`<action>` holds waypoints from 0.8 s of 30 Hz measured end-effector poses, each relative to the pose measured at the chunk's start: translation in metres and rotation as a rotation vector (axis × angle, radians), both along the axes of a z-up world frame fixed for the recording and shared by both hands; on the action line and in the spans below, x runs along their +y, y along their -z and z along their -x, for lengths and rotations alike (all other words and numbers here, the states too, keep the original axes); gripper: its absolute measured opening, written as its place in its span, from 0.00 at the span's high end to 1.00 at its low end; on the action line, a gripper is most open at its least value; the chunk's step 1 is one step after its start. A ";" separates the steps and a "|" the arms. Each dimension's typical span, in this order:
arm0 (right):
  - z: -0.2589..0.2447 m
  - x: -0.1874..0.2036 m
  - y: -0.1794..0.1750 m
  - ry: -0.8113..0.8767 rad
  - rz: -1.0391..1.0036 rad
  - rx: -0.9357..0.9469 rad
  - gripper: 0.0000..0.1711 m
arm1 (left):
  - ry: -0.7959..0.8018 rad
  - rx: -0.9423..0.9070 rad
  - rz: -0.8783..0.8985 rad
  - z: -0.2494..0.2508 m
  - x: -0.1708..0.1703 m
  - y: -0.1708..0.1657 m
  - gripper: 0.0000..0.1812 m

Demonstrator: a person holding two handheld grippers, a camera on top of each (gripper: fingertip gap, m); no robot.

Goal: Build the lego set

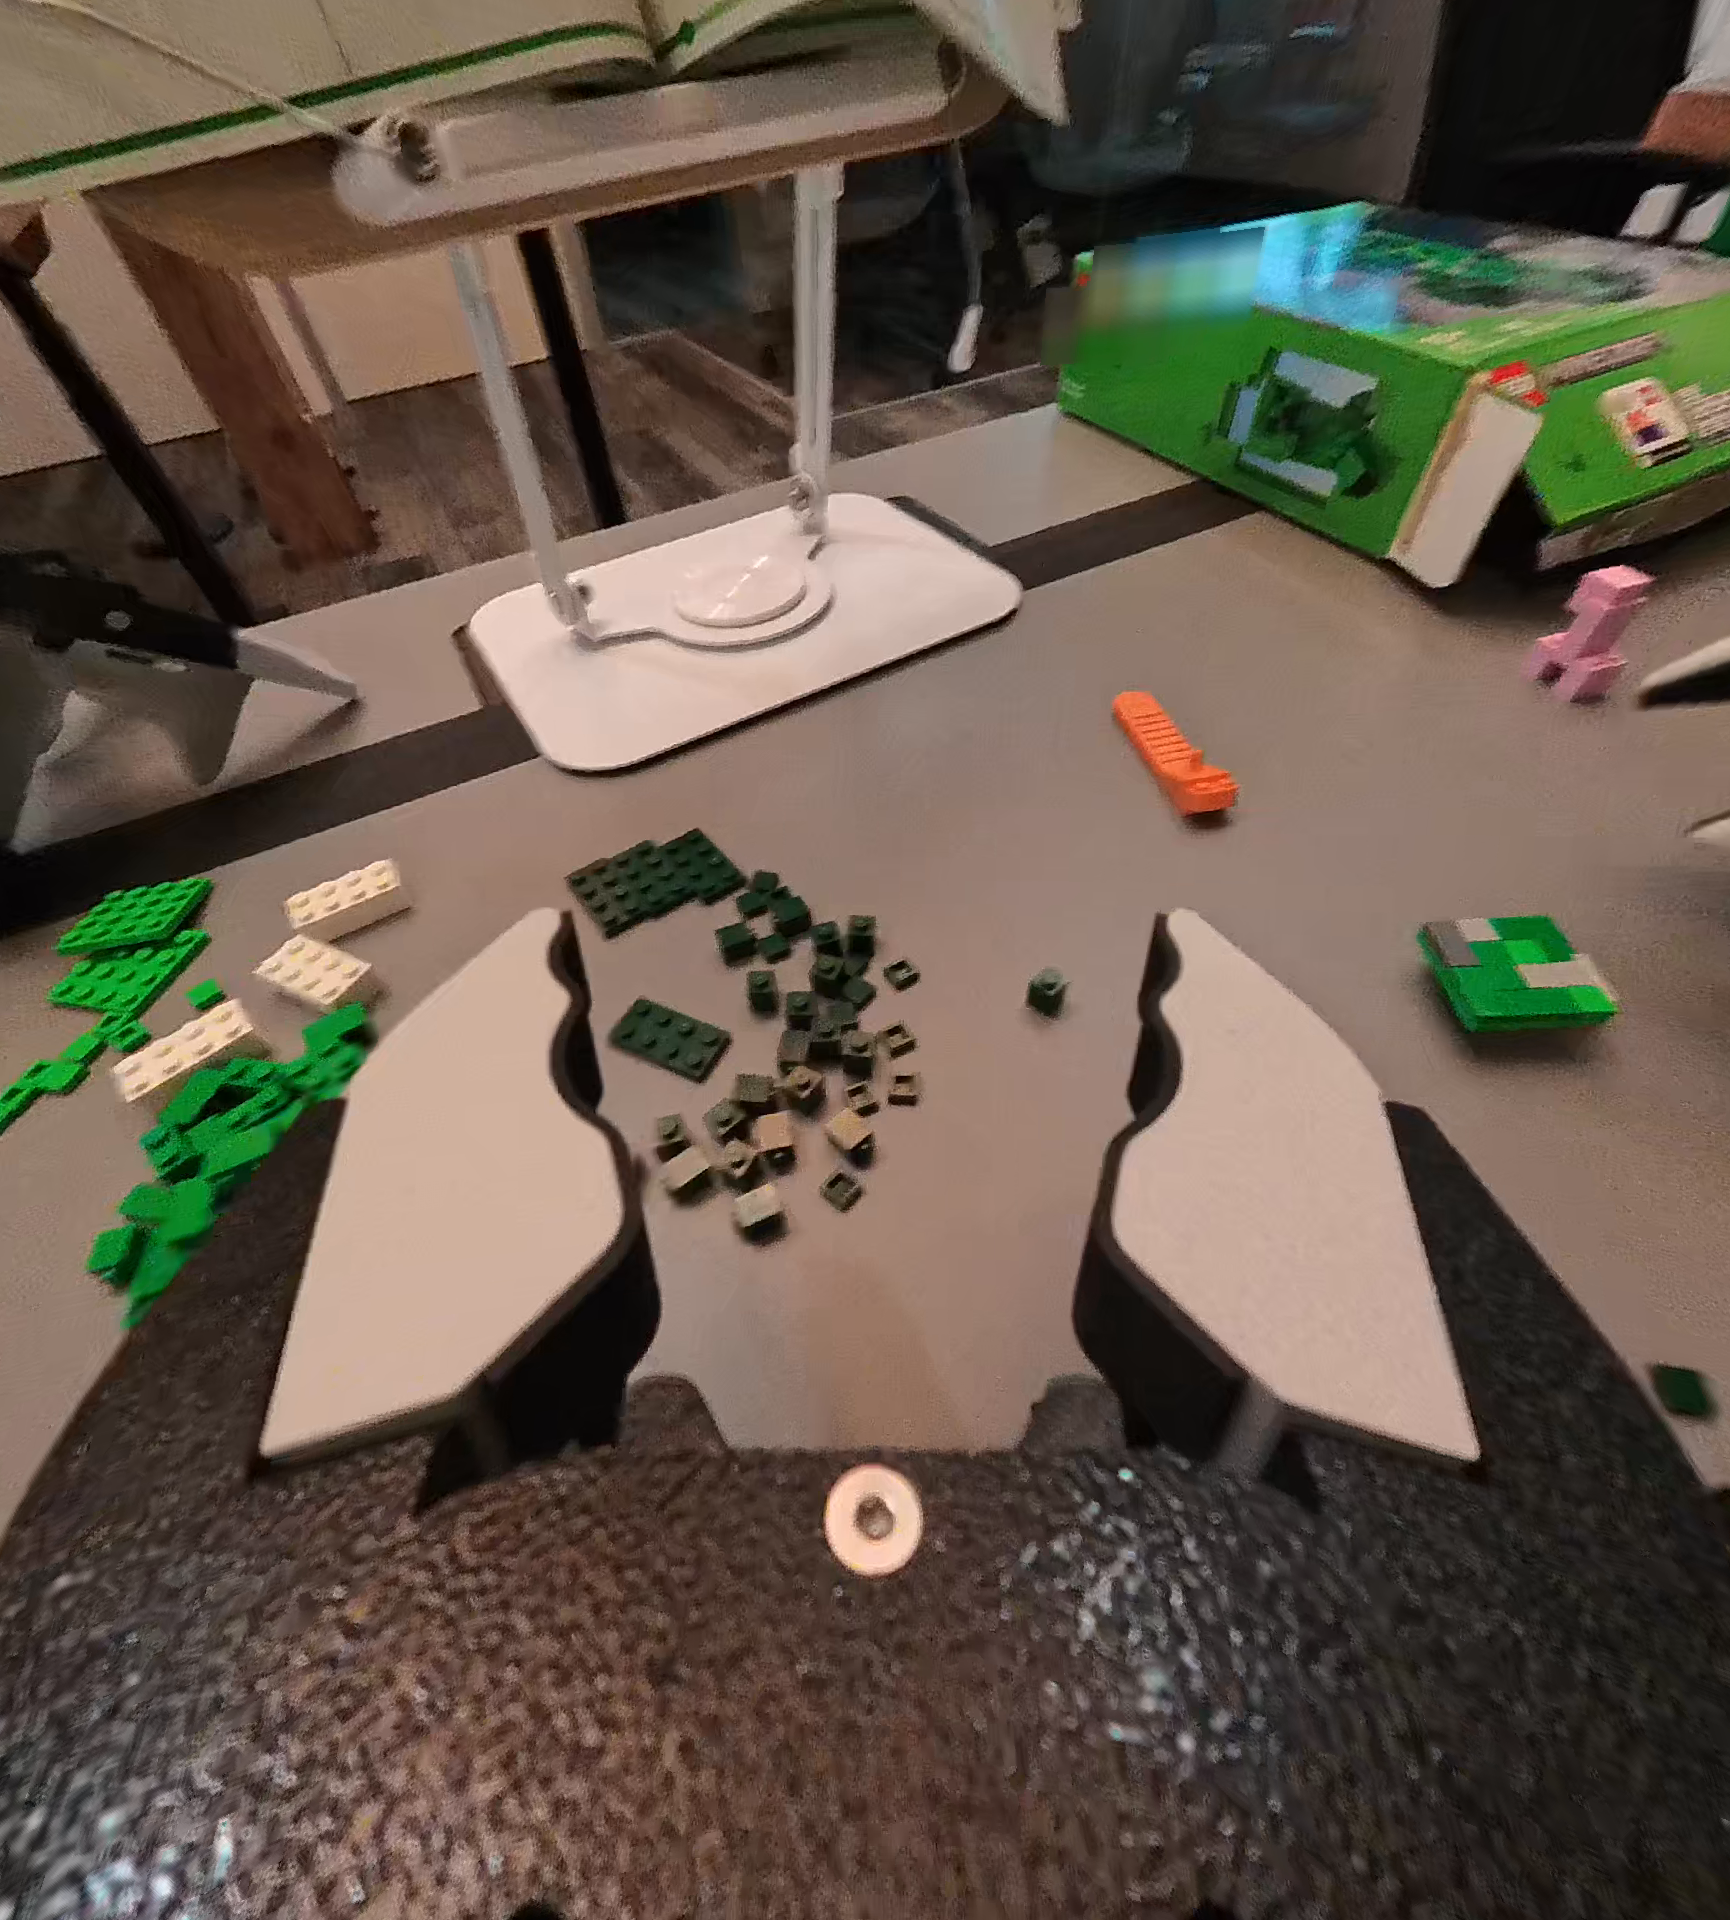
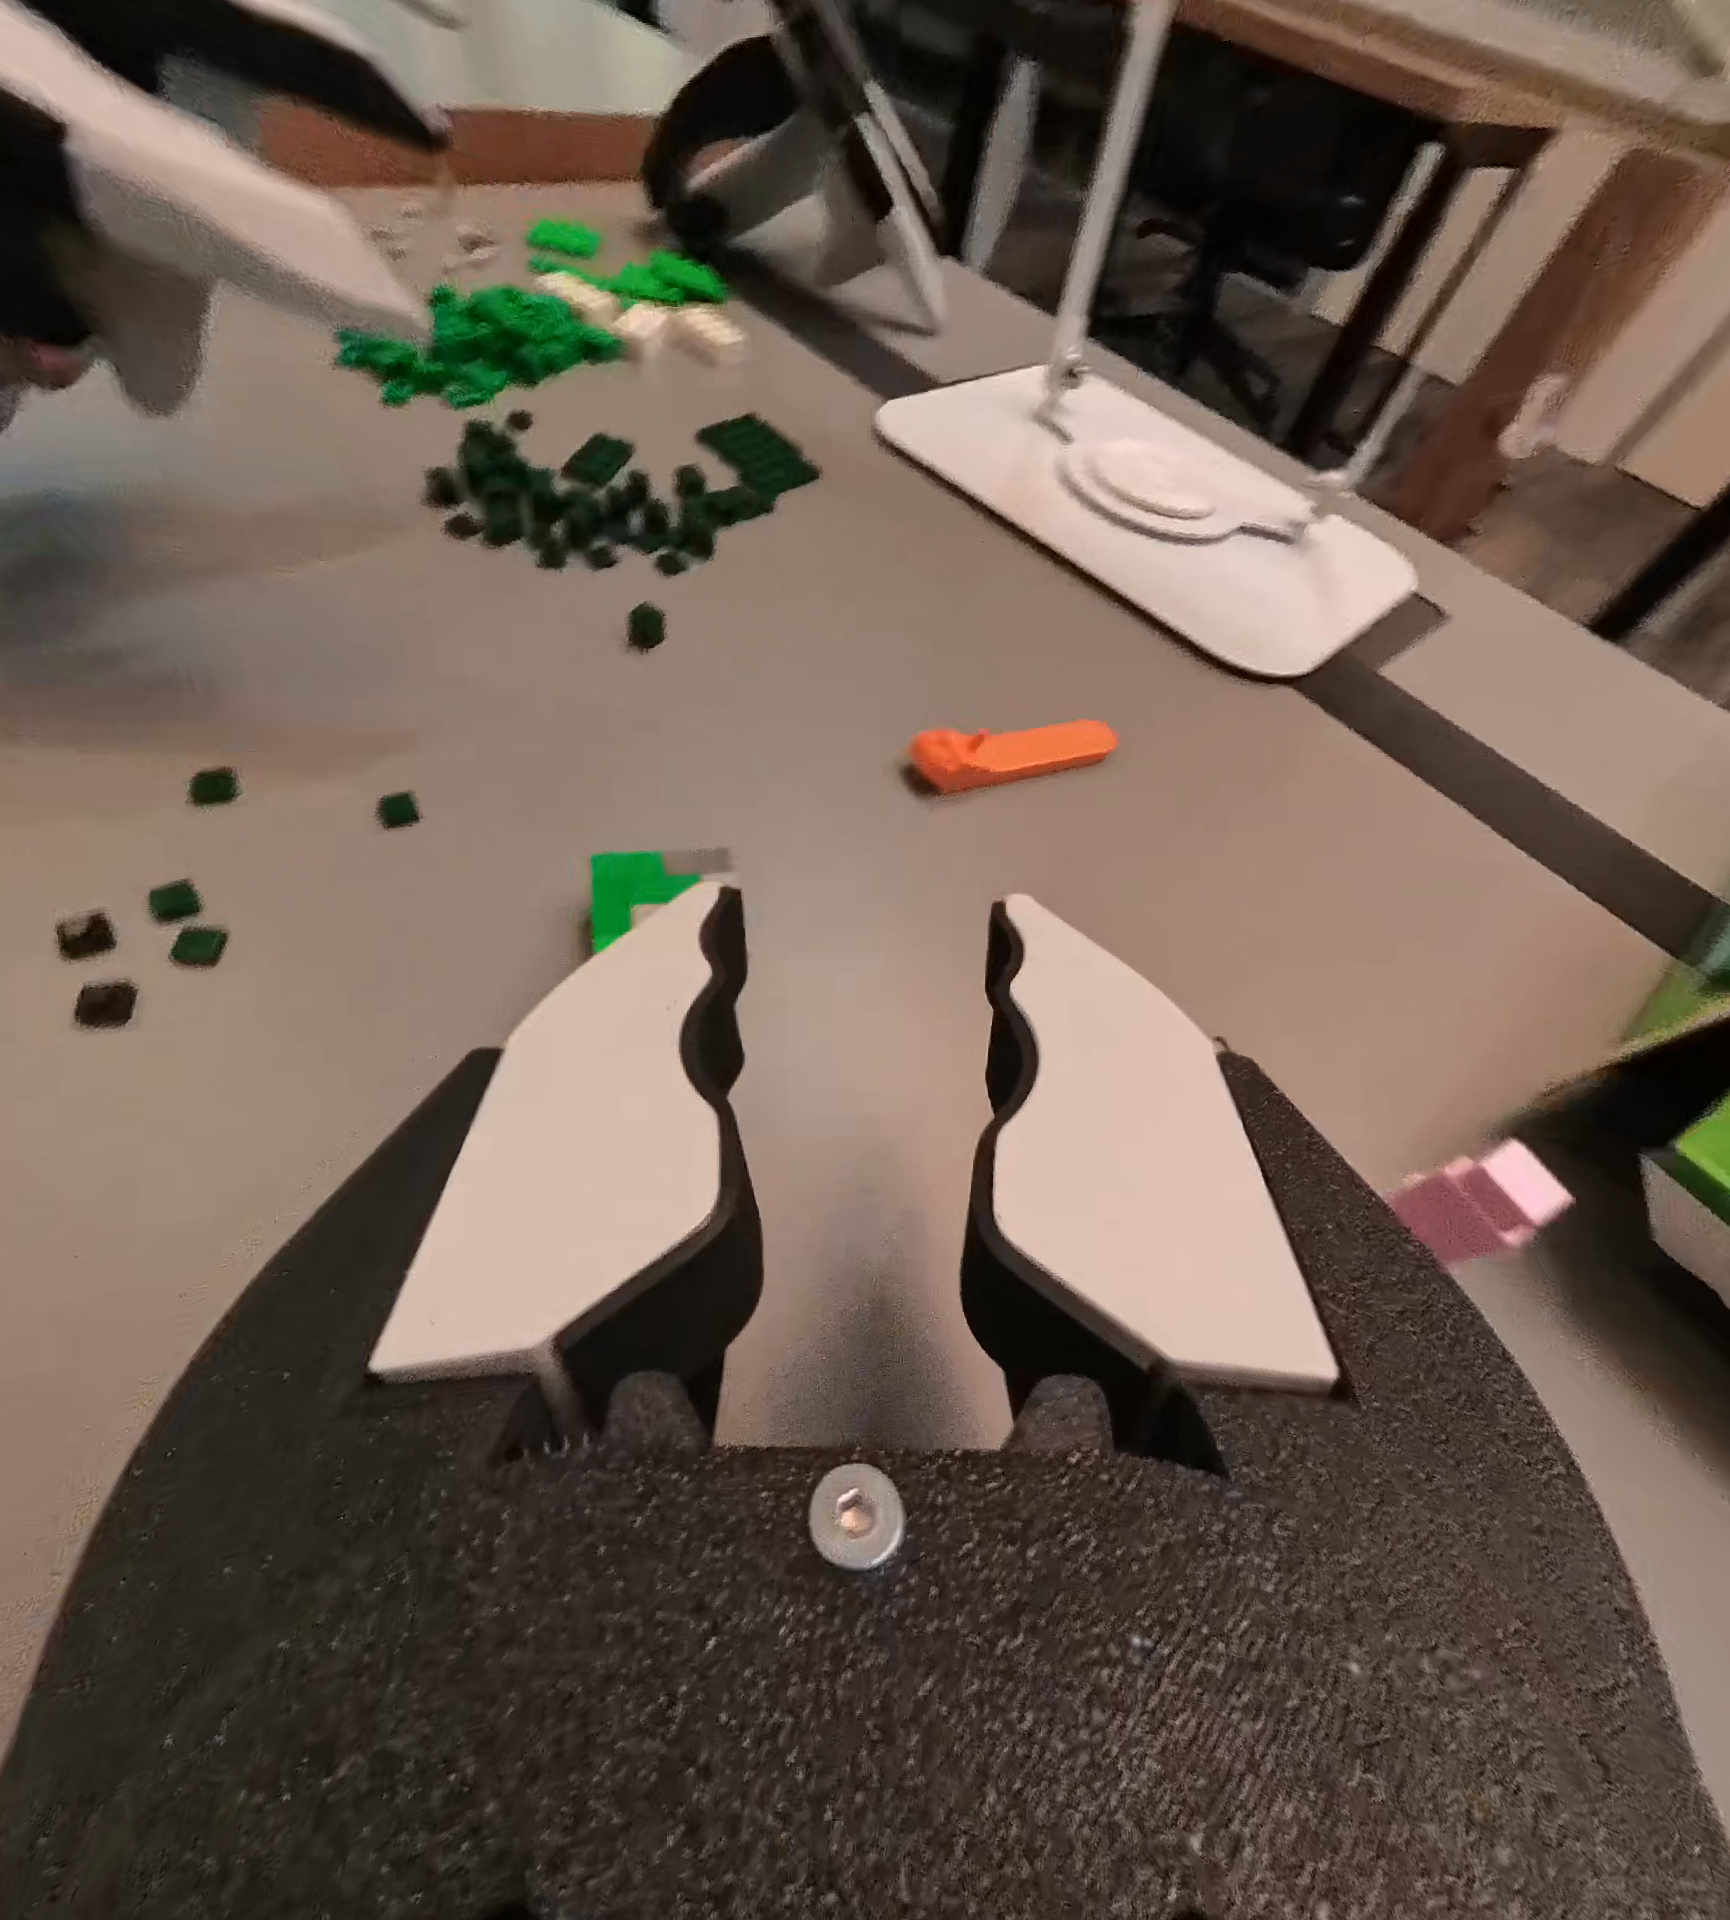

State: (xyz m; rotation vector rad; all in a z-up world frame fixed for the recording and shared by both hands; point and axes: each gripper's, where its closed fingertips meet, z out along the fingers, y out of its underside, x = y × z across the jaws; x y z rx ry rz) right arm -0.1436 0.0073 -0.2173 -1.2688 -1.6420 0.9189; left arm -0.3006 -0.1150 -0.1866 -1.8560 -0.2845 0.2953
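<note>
My left gripper (image 1: pixel 861 920) is open and empty, hovering over a pile of small dark green and olive lego pieces (image 1: pixel 799 1049) on the grey table. One dark green stud piece (image 1: pixel 1046 989) lies apart near its right finger. A small built block of green and grey plates (image 1: pixel 1515 971) sits to the right. My right gripper (image 2: pixel 866 904) is open and empty; that built block (image 2: pixel 632 894) shows partly behind its left finger. The dark green pile (image 2: pixel 591 499) lies farther off in the right wrist view. The left gripper (image 2: pixel 217 229) shows blurred at upper left there.
Bright green plates and white bricks (image 1: pixel 186 1018) lie left. An orange brick separator (image 1: pixel 1173 753) and a white lamp base (image 1: pixel 747 623) stand beyond. A green set box (image 1: pixel 1443 384) and a pink lego figure (image 1: pixel 1588 634) are at right. Several dark tiles (image 2: pixel 144 925) lie loose. The dark green stud piece (image 1: pixel 1046 989) lies around 8 cm away from my left fingertips. It turns up in the right wrist view (image 2: pixel 644 616) as well.
</note>
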 end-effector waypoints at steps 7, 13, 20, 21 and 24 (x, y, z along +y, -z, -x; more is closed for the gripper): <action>-0.004 -0.024 0.014 -0.142 0.004 -0.098 0.78 | 0.088 0.053 0.004 -0.025 0.020 0.008 0.50; -0.004 -0.027 0.024 -0.153 -0.002 -0.164 0.80 | 0.138 0.132 0.064 -0.033 0.024 0.013 0.42; -0.003 -0.028 0.041 -0.168 -0.032 -0.281 0.78 | 0.184 0.102 0.039 -0.040 0.026 0.014 0.42; -0.003 -0.029 0.041 -0.172 -0.028 -0.282 0.78 | 0.155 0.133 0.031 -0.035 0.024 0.011 0.41; -0.002 -0.024 0.041 -0.153 -0.027 -0.281 0.78 | 0.094 0.248 0.003 -0.027 0.018 -0.003 0.39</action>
